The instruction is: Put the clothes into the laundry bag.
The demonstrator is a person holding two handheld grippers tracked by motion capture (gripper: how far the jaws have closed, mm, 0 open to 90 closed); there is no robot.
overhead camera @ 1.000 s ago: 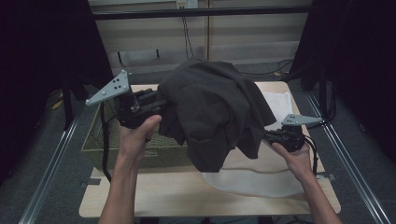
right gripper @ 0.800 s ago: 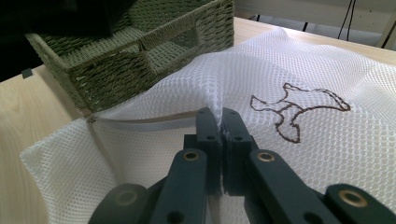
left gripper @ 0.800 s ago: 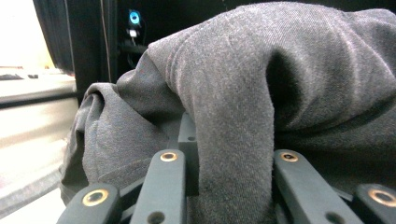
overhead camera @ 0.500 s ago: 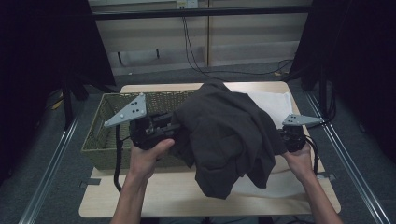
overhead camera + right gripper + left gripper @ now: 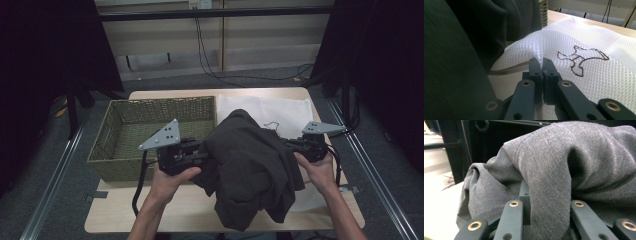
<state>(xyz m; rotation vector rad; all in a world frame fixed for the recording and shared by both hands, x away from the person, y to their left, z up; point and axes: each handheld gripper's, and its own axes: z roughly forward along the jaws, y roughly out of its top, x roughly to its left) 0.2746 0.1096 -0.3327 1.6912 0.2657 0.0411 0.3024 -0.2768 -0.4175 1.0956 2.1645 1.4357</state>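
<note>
Dark garment (image 5: 250, 170) hangs over a wooden table (image 5: 150, 220) beside black curtains (image 5: 45, 50).

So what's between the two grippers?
In the high view, the dark garment fills the stretch between the left gripper and right gripper.

Dk grey garment (image 5: 250, 170), white mesh bag (image 5: 584, 42) w/ brown squiggle, olive woven basket (image 5: 150, 120).
</note>
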